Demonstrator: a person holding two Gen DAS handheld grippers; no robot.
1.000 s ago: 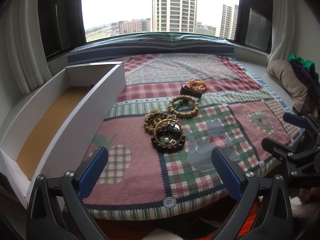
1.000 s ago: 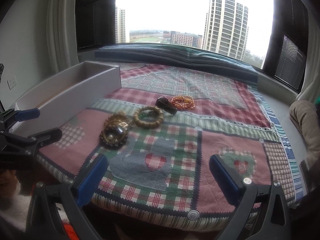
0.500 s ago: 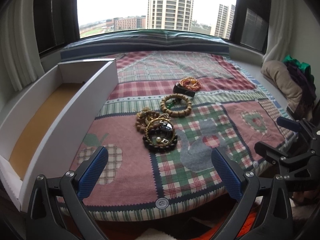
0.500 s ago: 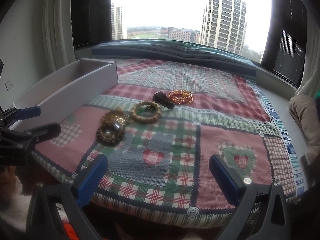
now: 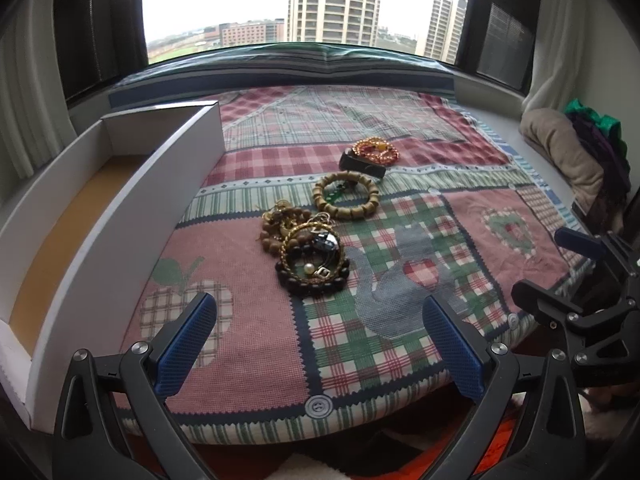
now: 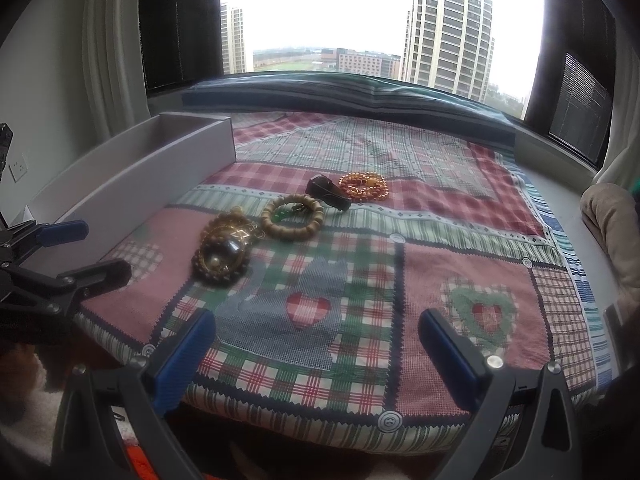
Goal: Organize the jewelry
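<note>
Several bracelets lie in a row on a patchwork quilt [image 5: 248, 332]. Nearest is a tangled pile of dark and gold bead bracelets [image 5: 310, 256] [image 6: 224, 250]. Behind it lies a tan wooden bead bracelet [image 5: 346, 196] [image 6: 293, 218], then a dark brown bangle [image 5: 362, 163] [image 6: 328, 193] and an orange bead bracelet [image 5: 376, 149] [image 6: 363, 186]. A long white box [image 5: 128, 216] [image 6: 132, 184] with a tan floor stands open at the left. My left gripper [image 5: 320, 344] is open and empty over the quilt's front edge. My right gripper [image 6: 316, 354] is open and empty, to the right of the left one.
A beige cushion and dark and green clothes [image 5: 576, 152] lie on the sill at the right. A striped bolster [image 5: 320, 68] runs under the window at the back. Curtains hang at both sides.
Both grippers have moved forward a little over the quilt, so the bracelets sit slightly nearer in each view. Both jaws stay open.
</note>
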